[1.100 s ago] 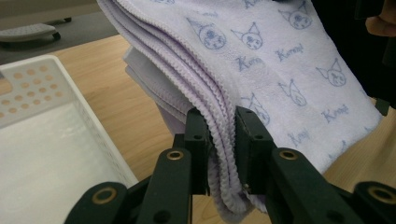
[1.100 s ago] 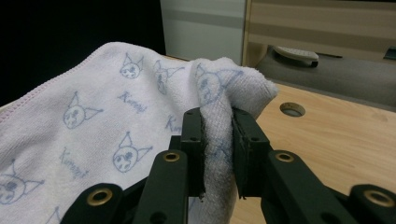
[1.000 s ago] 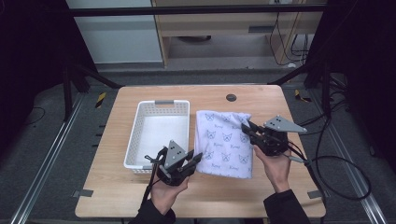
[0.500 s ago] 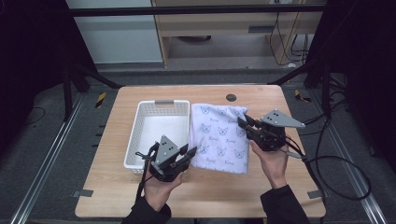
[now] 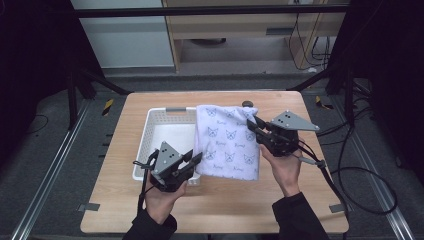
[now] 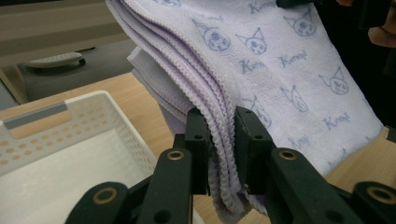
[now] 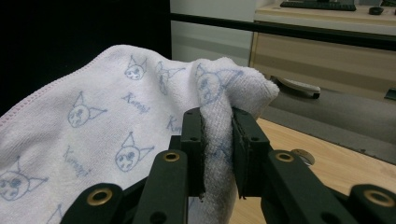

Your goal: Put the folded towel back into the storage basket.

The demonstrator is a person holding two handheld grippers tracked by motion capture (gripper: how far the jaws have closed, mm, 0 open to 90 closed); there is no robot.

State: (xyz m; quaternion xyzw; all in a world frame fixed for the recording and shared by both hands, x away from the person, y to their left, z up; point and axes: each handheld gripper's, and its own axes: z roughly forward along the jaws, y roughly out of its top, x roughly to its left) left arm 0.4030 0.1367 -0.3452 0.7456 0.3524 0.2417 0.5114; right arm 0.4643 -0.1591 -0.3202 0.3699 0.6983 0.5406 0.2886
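A folded white towel (image 5: 227, 142) printed with blue cat faces hangs lifted above the wooden table (image 5: 310, 200), held at two edges. My left gripper (image 5: 196, 158) is shut on its lower left edge, where the stacked pale-violet layers (image 6: 219, 135) sit pinched between the jaws. My right gripper (image 5: 252, 124) is shut on the upper right corner, with a bunched fold (image 7: 218, 135) of towel (image 7: 93, 126) between its jaws. A white perforated basket (image 5: 150, 145) stands on the table just left of the towel, its corner (image 6: 93, 112) close below my left gripper.
A small dark round disc (image 5: 246, 104) lies near the table's far edge behind the towel. A wooden cabinet (image 5: 240, 30) stands on the floor beyond the table. Cables (image 5: 360, 170) trail off the right side from my right gripper.
Both grippers have raised the towel off the table and carried it leftward, toward the basket. Its left edge now hangs over the basket's right rim.
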